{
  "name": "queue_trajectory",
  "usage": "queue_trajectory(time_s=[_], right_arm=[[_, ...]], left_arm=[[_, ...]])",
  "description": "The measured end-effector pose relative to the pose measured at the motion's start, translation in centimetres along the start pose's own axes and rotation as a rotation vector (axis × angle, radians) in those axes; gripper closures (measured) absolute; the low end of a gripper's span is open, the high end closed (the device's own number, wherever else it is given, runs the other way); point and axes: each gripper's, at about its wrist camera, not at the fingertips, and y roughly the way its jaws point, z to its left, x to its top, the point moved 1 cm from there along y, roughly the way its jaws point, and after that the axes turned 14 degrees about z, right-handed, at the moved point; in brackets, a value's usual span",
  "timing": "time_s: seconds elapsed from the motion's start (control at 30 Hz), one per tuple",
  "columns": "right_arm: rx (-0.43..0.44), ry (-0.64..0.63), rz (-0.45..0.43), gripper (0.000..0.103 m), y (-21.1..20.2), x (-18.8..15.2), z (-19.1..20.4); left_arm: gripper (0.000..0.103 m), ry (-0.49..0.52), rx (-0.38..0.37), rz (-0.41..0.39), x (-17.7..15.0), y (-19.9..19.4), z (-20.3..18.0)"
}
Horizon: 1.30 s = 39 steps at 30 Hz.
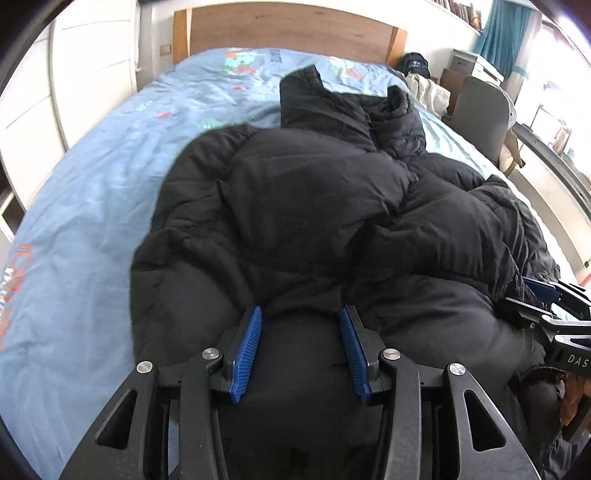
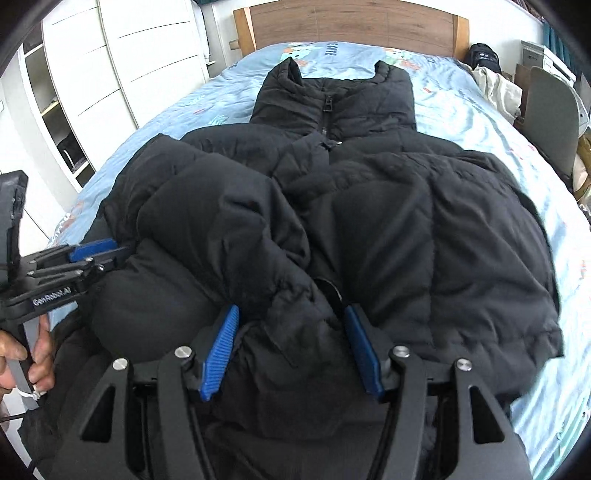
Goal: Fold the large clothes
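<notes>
- Black puffer jacket [image 2: 351, 206] lay on the bed [image 1: 92, 192], front side up, zipper [image 2: 327, 107] shut, collar [image 2: 295, 74] toward the wooden headboard [image 2: 351, 26].
- Jacket covered the middle of the bed and reached down to the foot edge; pale blue printed bedcover showed along both sides and near the headboard.
- Both sleeves were folded in across the chest, bunched and puffy, meeting near the centre at the lower part.
- Left gripper [image 1: 301, 350] sat at the foot-edge end of the jacket, on its left half; blue pads [image 1: 247, 350] part-way apart with a thick roll of black fabric filling the gap and touching both pads — held on the jacket.
- Right gripper [image 2: 291, 354] sat on the jacket's lower middle, near the foot edge; pads a bit wider apart, a bunched fold of sleeve or hem between them, fabric against both pads — gripping the jacket.
- In the right wrist view, the left gripper showed at the left edge, fingers pushed into the jacket's side; a hand [image 2: 22, 354] gripped its handle.
- White wardrobe [image 2: 110, 74] stood along the bed's left side.
- Grey chair [image 1: 480, 114] and a pile of light cloth [image 2: 498, 88] were by the bed's right side near the headboard corner.
- Picture edges slightly blurred.
</notes>
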Motion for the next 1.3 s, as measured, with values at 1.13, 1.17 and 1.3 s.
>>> queue_trajectory(time_s=[1.13,1.17,1.3], right_arm=[[-0.023,-0.08,0.014,0.045,-1.3,-1.8,2.1],[-0.024,-0.076,0.015,0.045,-1.3,-1.9,2.1],[-0.036,-0.073,0.021,0.045,-1.4,-1.9,2.3]], left_arm=[[0.049,0.008,0.151,-0.032,-1.6,-0.6,-1.0],[0.049,0.006,0.154,-0.028,-1.6,-0.5,-1.0],[0.049,-0.01,0.152,-0.006,-1.6,-0.5,-0.8]])
